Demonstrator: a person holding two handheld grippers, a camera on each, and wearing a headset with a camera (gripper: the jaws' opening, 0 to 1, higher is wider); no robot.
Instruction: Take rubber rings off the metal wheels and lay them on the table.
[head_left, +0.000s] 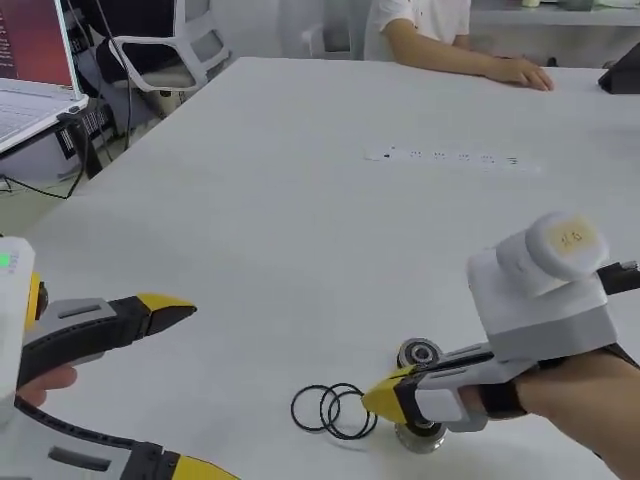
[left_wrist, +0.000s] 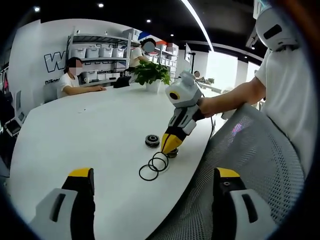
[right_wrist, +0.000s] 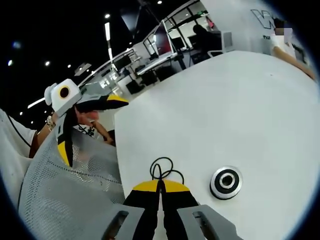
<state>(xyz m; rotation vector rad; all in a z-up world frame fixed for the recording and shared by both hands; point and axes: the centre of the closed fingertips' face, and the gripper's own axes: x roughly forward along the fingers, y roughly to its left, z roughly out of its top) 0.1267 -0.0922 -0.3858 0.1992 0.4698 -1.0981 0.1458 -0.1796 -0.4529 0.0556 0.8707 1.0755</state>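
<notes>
1. Table (head_left: 300, 200): lay each ring flat on bare surface.
2. Left gripper (head_left: 195, 388): jaws spread, empty; it could steady a wheel.
3. Right gripper (head_left: 370, 398): jaws pressed together at the rings; I cannot tell whether they pinch one.
4. Wheel (head_left: 419, 353): stands just behind the right gripper.
5. Rings (head_left: 335, 408): overlapping on the table.

A large "W" on the white back wall (left_wrist: 30, 55), smaller lettering beneath it unreadable.
</notes>
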